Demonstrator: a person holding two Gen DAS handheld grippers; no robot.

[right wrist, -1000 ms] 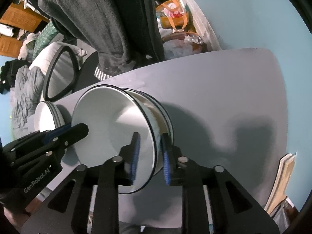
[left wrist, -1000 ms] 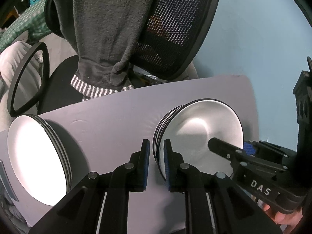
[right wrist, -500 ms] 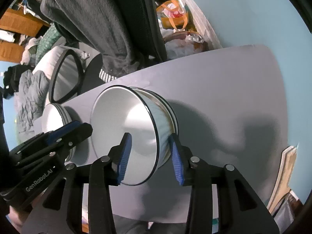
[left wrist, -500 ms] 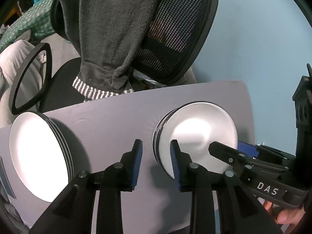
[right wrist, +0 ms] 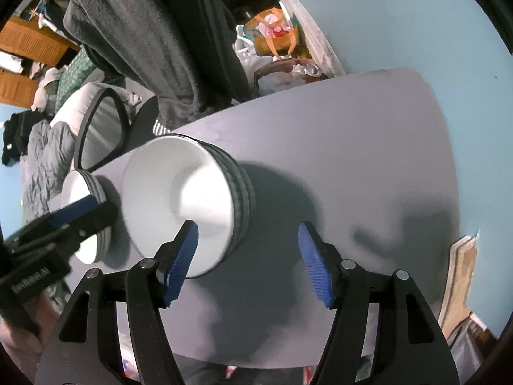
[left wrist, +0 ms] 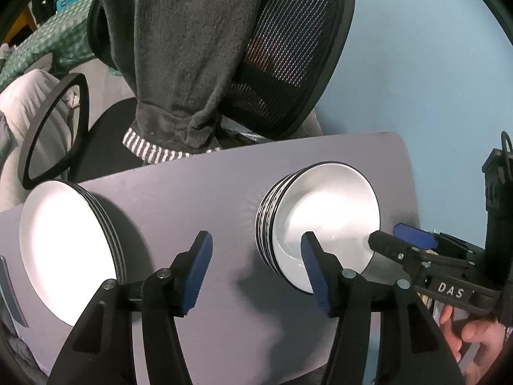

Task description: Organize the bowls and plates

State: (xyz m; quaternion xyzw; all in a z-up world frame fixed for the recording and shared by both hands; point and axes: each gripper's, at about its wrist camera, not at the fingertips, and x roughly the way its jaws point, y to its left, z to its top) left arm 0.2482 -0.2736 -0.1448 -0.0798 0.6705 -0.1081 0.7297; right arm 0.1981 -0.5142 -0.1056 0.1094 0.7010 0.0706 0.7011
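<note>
A stack of white, dark-rimmed bowls (left wrist: 320, 221) (right wrist: 179, 199) stands on the grey table (left wrist: 192, 192). To its left is a stack of white plates (left wrist: 70, 250) (right wrist: 83, 218). My left gripper (left wrist: 256, 269) straddles the bowl stack's left rim. Its jaws are opening and the pads stand clear of the rim. My right gripper (right wrist: 248, 247) straddles the stack's right rim, one finger over the bowl's inside. Its jaws are opening too, and nothing is pressed. Each gripper shows in the other's view: the right gripper (left wrist: 400, 243), the left gripper (right wrist: 80, 211).
A black mesh office chair (left wrist: 288, 64) with a dark grey garment (left wrist: 179, 64) draped over it stands behind the table. A light blue wall (left wrist: 416, 64) is on the right. A person's hand (left wrist: 474, 337) holds the right gripper. Bags and clutter (right wrist: 275, 41) lie beyond the table.
Both grippers went from shut on the top bowl's rim to wide apart. The top bowl, earlier raised and tilted, now sits nested in the stack.
</note>
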